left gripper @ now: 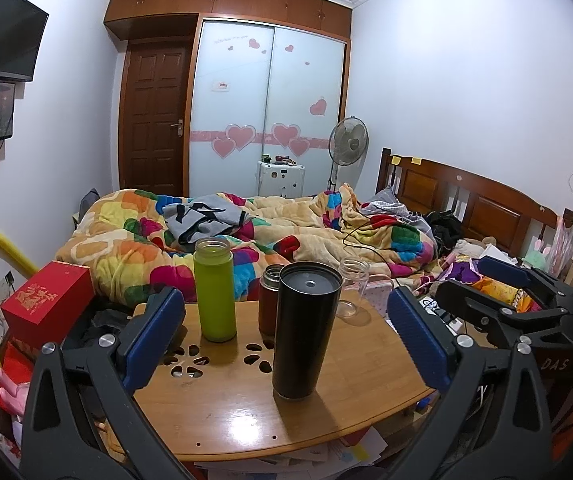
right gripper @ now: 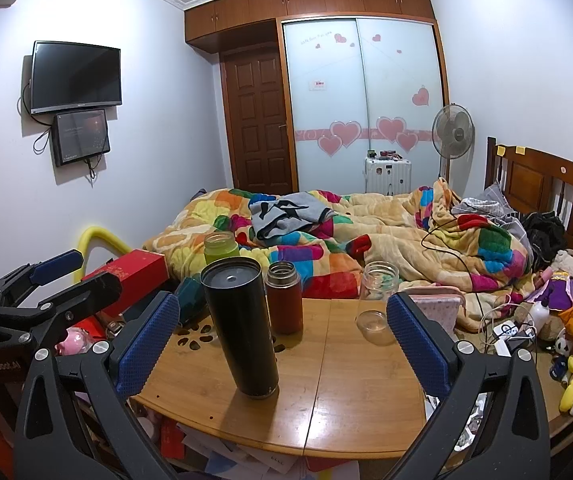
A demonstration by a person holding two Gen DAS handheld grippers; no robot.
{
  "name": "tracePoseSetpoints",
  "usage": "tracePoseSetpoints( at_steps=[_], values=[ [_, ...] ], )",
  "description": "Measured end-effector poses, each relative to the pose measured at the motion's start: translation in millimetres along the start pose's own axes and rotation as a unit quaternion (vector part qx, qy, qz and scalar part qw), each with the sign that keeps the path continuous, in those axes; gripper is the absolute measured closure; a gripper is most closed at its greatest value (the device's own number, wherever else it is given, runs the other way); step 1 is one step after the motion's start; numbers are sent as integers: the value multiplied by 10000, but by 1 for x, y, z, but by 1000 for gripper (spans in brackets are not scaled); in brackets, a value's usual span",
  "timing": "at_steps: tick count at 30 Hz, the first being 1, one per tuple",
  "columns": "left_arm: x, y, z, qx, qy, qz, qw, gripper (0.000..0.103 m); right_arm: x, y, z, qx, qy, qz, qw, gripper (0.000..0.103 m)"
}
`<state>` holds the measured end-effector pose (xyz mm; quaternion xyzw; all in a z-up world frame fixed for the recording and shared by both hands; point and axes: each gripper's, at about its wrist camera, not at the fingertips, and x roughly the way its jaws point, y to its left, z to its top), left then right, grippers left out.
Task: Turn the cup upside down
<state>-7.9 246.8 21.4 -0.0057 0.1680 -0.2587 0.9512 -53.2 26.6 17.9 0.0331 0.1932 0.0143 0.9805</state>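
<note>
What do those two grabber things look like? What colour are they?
Both look the same. The left gripper and the right gripper have chunky black plastic frames shaped like big clamps, joined with shiny silver bolts. Each finger ends in a blue, bumpy rubber-like pad. The right gripper's side shows scrawled letters, and the left one's side carries a small printed label. No cables, hands or sleeves are visible.

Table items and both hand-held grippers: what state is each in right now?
black tumbler: upright, wide end up
green bottle: upright, lidless
brown flask: upright, open
glass jar: upright, empty
left hand-held gripper: open, empty
right hand-held gripper: open, empty
</note>
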Motion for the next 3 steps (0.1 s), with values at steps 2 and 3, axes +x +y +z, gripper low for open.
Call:
tracePoseSetpoints(
  at_steps=[2, 3],
  values=[
    [0, 0, 0, -10, -8, -16, 10000, 0, 0, 1, 0, 2, 0, -2, 10000, 0],
    [-1, 0, 0, -5, -5, -19, 10000, 0, 0, 0, 0, 1, 3, 0, 10000, 0]
  ],
)
